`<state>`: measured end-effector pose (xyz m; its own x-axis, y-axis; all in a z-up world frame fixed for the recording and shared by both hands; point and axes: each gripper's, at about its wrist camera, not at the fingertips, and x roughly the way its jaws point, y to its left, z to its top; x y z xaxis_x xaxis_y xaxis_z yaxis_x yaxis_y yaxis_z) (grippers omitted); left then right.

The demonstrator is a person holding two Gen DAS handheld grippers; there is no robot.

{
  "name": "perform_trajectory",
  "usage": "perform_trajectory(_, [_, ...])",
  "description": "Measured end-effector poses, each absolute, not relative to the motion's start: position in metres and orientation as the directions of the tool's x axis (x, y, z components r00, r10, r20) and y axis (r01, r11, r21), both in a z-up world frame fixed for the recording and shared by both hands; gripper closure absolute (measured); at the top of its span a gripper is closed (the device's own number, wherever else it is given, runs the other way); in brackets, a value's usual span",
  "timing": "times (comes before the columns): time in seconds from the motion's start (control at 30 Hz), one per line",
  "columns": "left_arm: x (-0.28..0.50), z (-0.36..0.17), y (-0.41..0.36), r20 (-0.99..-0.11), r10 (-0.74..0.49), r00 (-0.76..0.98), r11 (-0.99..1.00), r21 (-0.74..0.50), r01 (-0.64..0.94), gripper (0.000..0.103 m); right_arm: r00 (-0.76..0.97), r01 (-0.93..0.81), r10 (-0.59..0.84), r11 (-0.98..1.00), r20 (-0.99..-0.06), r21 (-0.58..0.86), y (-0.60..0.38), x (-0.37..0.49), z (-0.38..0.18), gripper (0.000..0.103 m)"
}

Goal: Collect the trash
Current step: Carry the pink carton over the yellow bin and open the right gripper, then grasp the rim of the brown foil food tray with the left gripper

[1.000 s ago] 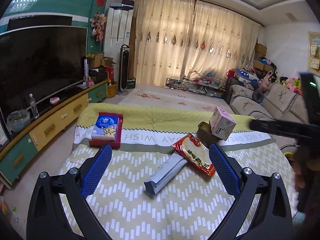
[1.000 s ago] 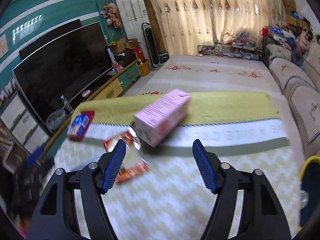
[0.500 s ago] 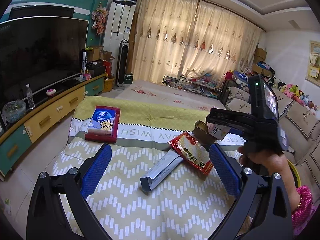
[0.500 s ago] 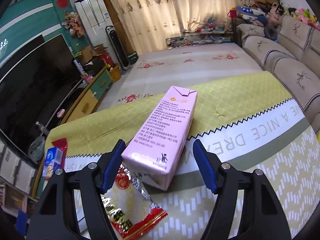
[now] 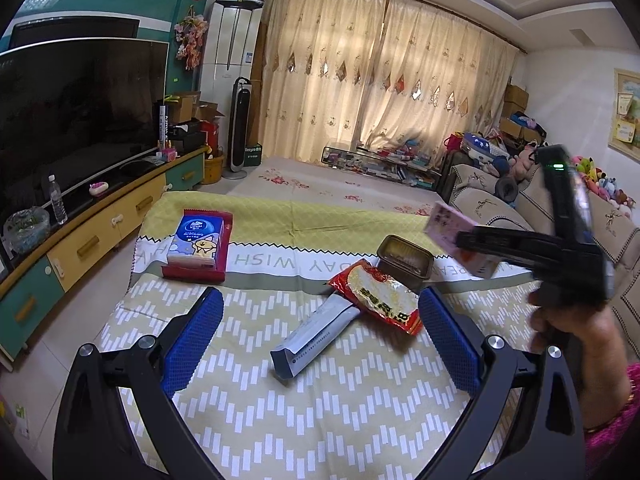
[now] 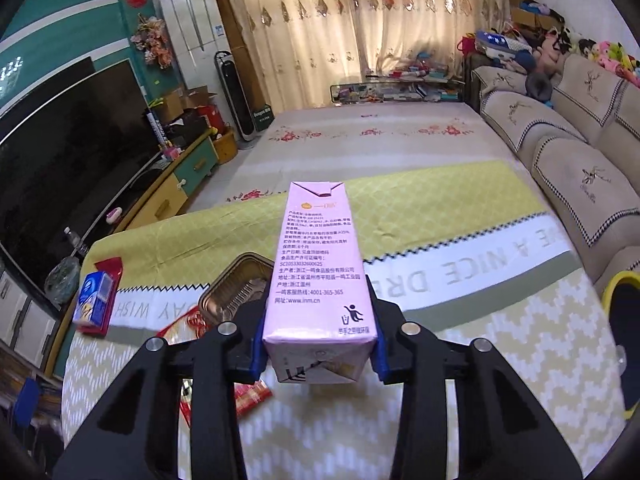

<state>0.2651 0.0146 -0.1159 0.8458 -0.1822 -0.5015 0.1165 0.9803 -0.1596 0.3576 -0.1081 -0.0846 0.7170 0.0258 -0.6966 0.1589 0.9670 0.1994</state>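
Patterned cloth covers the table [image 5: 320, 420]. Left wrist view: the left claw [image 5: 320, 332] stands released above a grey-blue carton [image 5: 316, 334] lying between its pads; a red snack wrapper [image 5: 380, 294] overlaps the carton's far end, a foil tray [image 5: 404, 256] just beyond. Bare cloth lies nearer.

Right wrist view: the right claw [image 6: 318, 344], jaws just closed, is clenched on the pink carton [image 6: 318, 268], raised above the table; open cloth extends rightward.
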Motion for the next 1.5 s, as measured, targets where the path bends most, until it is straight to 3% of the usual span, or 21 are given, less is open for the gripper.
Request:
perform_trajectory(0.37, [0.266,-0.119,0.008,-0.511,-0.176,0.841,0.983,-0.135,0.124,0.007,0.768,0.142,0.019,0.97,-0.64,0.198,-0.17,0.267,-0.058,0.065])
perform_trajectory(0.6, [0.265,-0.119,0.005,-0.508,-0.175,0.844,0.984,-0.127,0.128,0.007,0.748,0.327,-0.15,0.931,-0.646,0.163,-0.261,0.205,-0.069,0.065])
perform_trajectory(0.8, [0.267,-0.122,0.004,-0.519,-0.168,0.838,0.985,-0.119,0.124,0.007,0.644,0.529,-0.294,0.838,-0.706,0.134,-0.352,0.178,-0.096,0.065])
perform_trajectory(1.07, [0.274,-0.13,-0.002,-0.545,-0.171,0.821,0.985,-0.108,0.134,0.007,0.514,0.677,-0.383,0.73,-0.768,0.089,-0.418,0.167,-0.138,0.064])
perform_trajectory(1.17, [0.275,-0.132,-0.005,-0.552,-0.176,0.815,0.984,-0.103,0.143,0.007,0.509,0.711,-0.382,0.692,-0.772,0.126,-0.431,0.165,-0.147,0.045])
perform_trajectory(1.5, [0.279,-0.141,-0.025,-0.596,-0.244,0.765,0.969,-0.118,0.217,0.007,0.593,0.668,-0.358,0.719,-0.721,0.192,-0.414,0.147,-0.128,0.039])
